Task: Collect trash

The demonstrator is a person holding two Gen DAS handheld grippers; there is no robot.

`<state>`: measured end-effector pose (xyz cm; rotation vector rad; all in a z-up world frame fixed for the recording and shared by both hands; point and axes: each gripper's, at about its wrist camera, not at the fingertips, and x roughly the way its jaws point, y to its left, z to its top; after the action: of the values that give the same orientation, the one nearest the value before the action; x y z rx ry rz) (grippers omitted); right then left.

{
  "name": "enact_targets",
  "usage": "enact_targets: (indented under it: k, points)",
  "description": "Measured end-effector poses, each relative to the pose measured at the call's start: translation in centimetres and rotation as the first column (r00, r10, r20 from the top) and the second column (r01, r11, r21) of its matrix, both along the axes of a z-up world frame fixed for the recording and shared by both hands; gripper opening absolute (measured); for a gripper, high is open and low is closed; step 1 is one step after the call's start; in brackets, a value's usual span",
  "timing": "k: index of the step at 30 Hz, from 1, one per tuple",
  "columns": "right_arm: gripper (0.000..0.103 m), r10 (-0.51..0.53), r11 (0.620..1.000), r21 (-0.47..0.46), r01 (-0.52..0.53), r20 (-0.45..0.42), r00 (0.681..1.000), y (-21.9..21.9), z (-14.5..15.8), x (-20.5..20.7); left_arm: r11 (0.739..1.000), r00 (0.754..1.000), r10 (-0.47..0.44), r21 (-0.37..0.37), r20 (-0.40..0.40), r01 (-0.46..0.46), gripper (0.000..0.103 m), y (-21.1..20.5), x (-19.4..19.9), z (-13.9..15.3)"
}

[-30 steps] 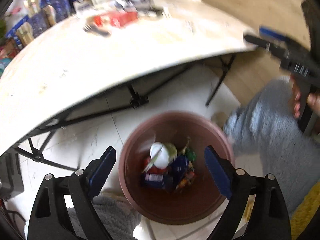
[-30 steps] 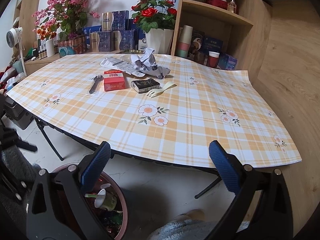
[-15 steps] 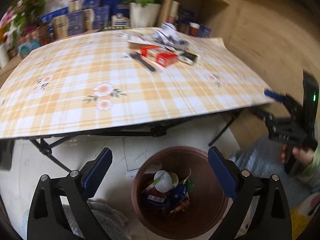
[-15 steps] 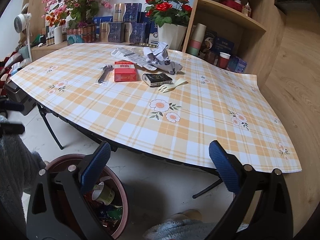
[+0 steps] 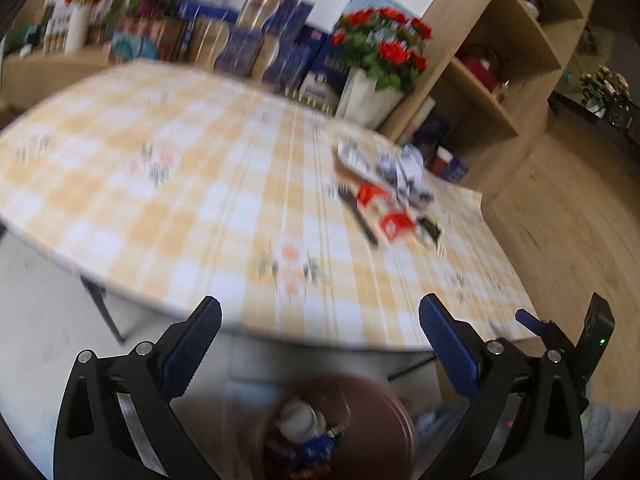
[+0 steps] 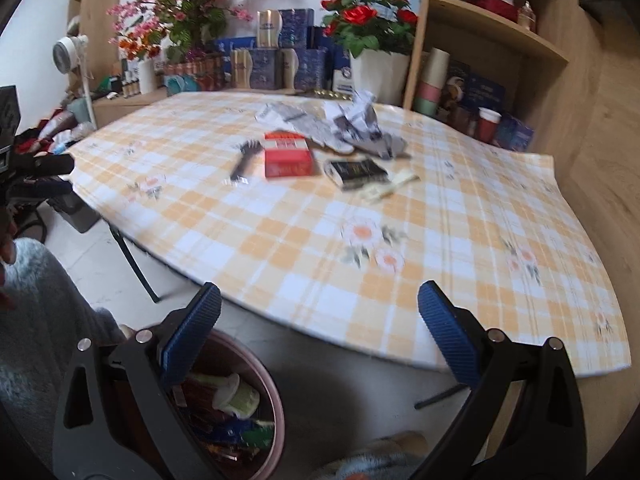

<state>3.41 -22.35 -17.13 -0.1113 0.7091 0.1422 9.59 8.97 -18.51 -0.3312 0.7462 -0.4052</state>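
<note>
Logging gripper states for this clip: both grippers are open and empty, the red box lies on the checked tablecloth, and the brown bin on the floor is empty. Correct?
Not quite: the brown bin is not empty. The right wrist view shows a cup and wrappers inside. The rest holds: left gripper and right gripper are open and empty, and the red box lies on the checked tablecloth.

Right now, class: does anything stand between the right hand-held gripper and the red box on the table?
Nothing visible does. The right hand-held gripper is open, and only bare checked tablecloth lies between it and the red box.

Soft daylight, fisheye-bent edges, left view perhaps motion-blurred.
</note>
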Motion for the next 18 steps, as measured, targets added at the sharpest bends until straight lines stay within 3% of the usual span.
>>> enact_targets:
  k: [7, 13, 18]
  points:
    - [0.097, 0.007, 0.999, 0.052, -0.007, 0.011, 1.000, -1.0, 3.0, 7.2, 0.996, 0.996, -0.017, 0.089, 0.083, 0.010, 0.097, -1.3, 5.1, 3.7]
    - [0.097, -0.050, 0.998, 0.027, 0.050, -0.034, 0.998, -2.6, 3.9, 16.6, 0.986, 0.999, -0.019, 0.165, 0.044, 0.012, 0.097, -3.4, 11.3, 4.9]
    - [0.097, -0.051, 0.998, 0.021, 0.053, -0.074, 0.996, -2.9, 2.9, 23.8, 0.970, 0.996, -0.084, 0.228, 0.008, 0.080, 0.097, -6.2, 16.7, 5.1]
